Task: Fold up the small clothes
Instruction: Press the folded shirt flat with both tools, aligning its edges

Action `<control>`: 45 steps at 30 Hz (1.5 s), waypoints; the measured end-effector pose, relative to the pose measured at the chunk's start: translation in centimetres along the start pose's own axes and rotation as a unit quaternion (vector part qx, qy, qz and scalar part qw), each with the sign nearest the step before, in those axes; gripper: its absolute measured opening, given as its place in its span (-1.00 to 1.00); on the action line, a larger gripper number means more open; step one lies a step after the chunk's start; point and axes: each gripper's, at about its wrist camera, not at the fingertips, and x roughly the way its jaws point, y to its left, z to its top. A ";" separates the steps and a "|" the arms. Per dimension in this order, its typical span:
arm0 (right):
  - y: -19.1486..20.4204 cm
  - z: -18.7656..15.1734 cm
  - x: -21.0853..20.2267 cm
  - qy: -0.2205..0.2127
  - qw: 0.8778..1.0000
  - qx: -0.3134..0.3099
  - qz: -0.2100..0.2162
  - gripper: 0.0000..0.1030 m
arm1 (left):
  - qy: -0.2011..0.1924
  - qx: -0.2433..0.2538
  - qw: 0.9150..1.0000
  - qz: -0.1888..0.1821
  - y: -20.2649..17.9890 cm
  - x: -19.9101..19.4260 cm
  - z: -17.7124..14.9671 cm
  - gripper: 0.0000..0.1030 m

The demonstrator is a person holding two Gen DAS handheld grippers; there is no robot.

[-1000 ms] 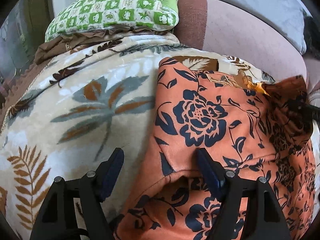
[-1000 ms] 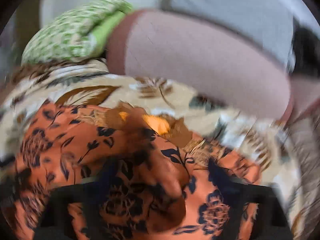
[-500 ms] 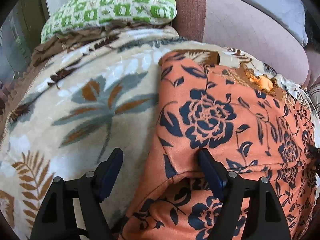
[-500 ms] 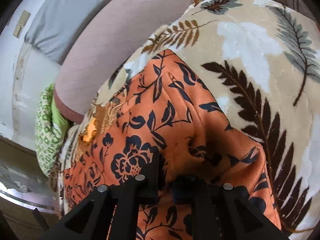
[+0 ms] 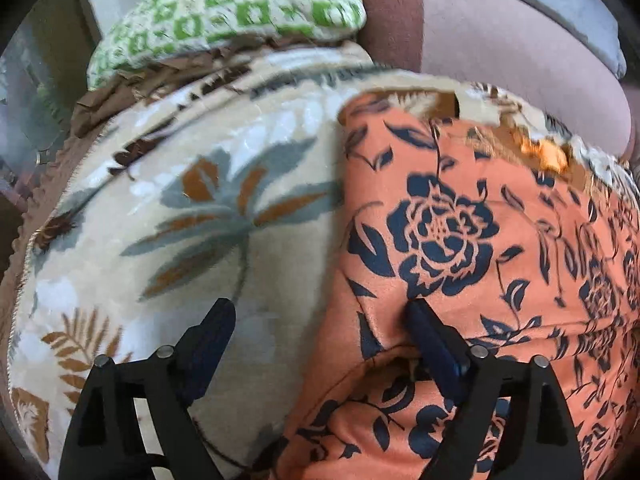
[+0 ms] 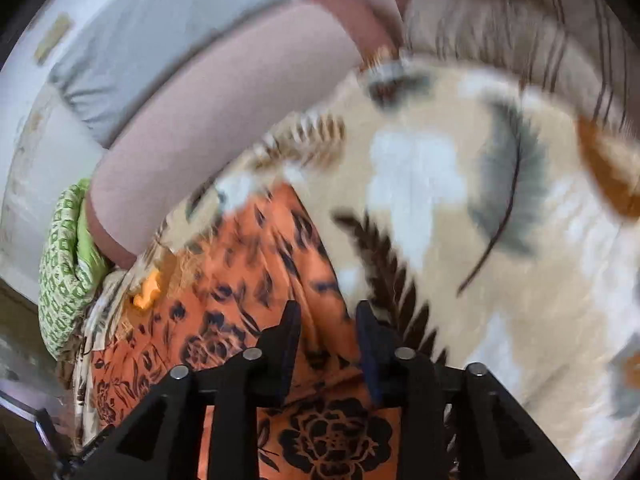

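An orange garment with dark blue flowers (image 5: 460, 248) lies on a cream leaf-print blanket (image 5: 208, 208) on a bed. My left gripper (image 5: 320, 320) is open at the garment's left edge; its right finger rests on the cloth, its left finger is over the blanket. In the right wrist view the garment (image 6: 240, 288) lies left and below. My right gripper (image 6: 326, 316) is partly open over the garment's right edge, with cloth between the fingers but not pinched. This view is blurred.
A green checked pillow (image 5: 224, 12) lies at the head of the bed, beside a pink bolster (image 5: 520, 56) and a grey pillow (image 6: 160, 32). A striped cloth (image 6: 520, 28) lies past the blanket (image 6: 480, 200) at the right.
My right gripper, shut on the garment half a second ago, has parted its fingers and swung right. My left gripper has stayed open and barely moved.
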 end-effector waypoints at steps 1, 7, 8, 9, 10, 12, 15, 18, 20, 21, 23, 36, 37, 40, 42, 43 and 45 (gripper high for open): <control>1.2 0.2 -0.2 0.001 0.999 -0.021 0.025 -0.32 | -0.022 -0.003 1.000 -0.001 0.0 -1.1 0.1 0.71; 2.2 -1.5 6.7 0.133 0.986 -0.034 0.100 0.38 | -0.034 0.033 0.998 0.029 -1.5 -0.9 -0.2 0.71; 1.1 -1.9 7.7 0.147 0.985 -0.008 0.090 0.33 | -0.007 0.033 0.998 0.044 -1.5 0.5 -0.3 0.73; 0.4 -2.0 7.7 0.138 0.985 0.015 0.105 0.33 | 0.006 0.008 1.000 0.028 -0.6 1.5 -0.4 0.74; 0.6 -1.8 7.2 0.131 0.986 0.015 0.106 0.33 | 0.004 -0.012 1.000 0.019 0.1 1.3 -0.3 0.74; 2.2 -1.4 5.3 0.116 0.989 -0.028 0.089 0.34 | 0.000 -0.021 1.000 0.022 0.7 0.6 -0.1 0.73; 2.6 -1.3 4.4 0.110 0.984 -0.039 0.132 0.41 | -0.022 0.002 0.999 0.049 0.5 0.0 -0.8 0.74; 0.0 -2.0 7.4 0.157 0.984 0.004 0.088 0.45 | 0.010 -0.014 0.999 0.032 1.4 0.7 -1.1 0.74; 0.4 -1.4 4.9 0.131 0.986 0.004 0.101 0.44 | 0.010 -0.038 0.999 0.009 2.4 -1.2 -0.8 0.73; 0.9 -1.2 3.5 0.119 0.987 -0.007 0.108 0.44 | -0.011 -0.038 0.999 0.002 2.7 -2.6 -0.8 0.73; 1.6 -0.9 0.5 0.102 0.988 -0.028 0.115 0.44 | -0.044 -0.026 0.999 0.009 3.4 -5.7 -1.5 0.73; -8.2 -12.8 -13.7 0.192 0.975 -0.093 0.053 0.49 | 0.016 -0.034 0.999 -0.033 10.0 -15.0 -18.8 0.73; -9.3 -14.1 -13.9 0.208 0.973 -0.094 0.047 0.49 | 0.022 -0.030 0.999 -0.038 9.7 -14.9 -19.8 0.73; -11.8 -16.4 -14.2 0.224 0.971 -0.072 0.052 0.49 | 0.045 -0.008 0.999 -0.028 8.7 -13.5 -22.2 0.73; -12.9 -17.0 -14.4 0.219 0.973 -0.065 0.037 0.49 | 0.061 0.003 0.998 -0.019 8.2 -12.5 -23.0 0.73; -13.2 -16.9 -14.6 0.218 0.973 -0.063 0.032 0.49 | 0.064 0.000 0.998 -0.020 8.3 -12.3 -23.2 0.73; -14.0 -17.1 -14.6 0.225 0.972 -0.045 0.048 0.49 | 0.069 -0.009 0.997 -0.029 8.3 -12.0 -23.7 0.73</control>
